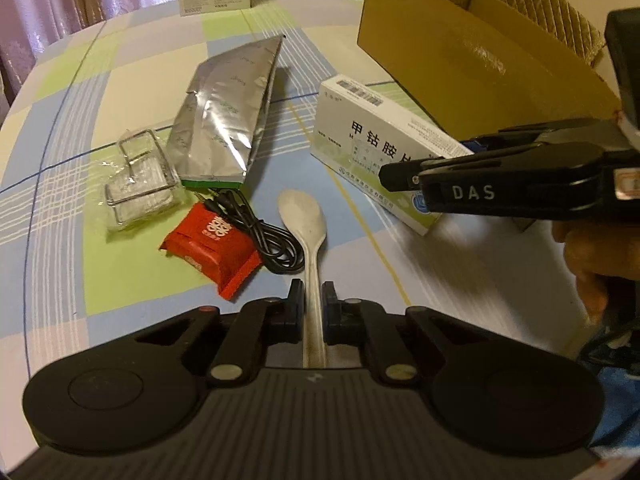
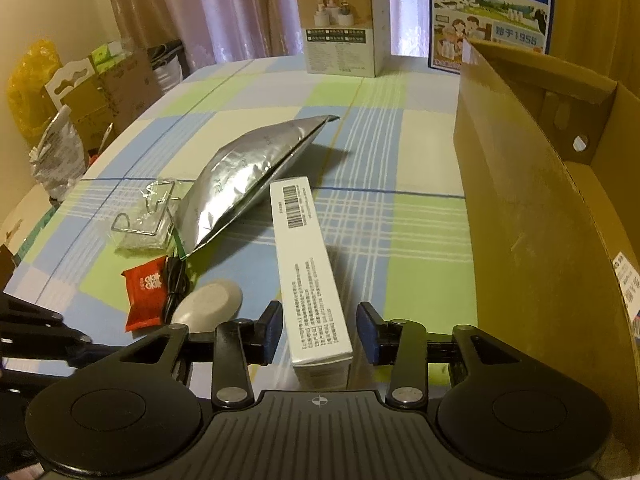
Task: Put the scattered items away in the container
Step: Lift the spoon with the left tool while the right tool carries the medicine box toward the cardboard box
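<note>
White plastic, the spoon [image 1: 308,224] handle is being clamped between the left tongs [image 1: 313,300], its bowl resting on the checked table [image 1: 120,272] beside the black cable [image 1: 264,236] and red packet [image 1: 212,248]. The medicine box [image 2: 310,276] is being straddled by the right tongs [image 2: 318,332], whose jaws are standing apart, neither pad pressing it. Further off, a foil pouch [image 1: 228,120] and wire holder [image 1: 140,176] are lying loose; the cardboard box [image 1: 472,52] is waiting beyond. The cable could be dragged along, since it is lying against the spoon's bowl.
</note>
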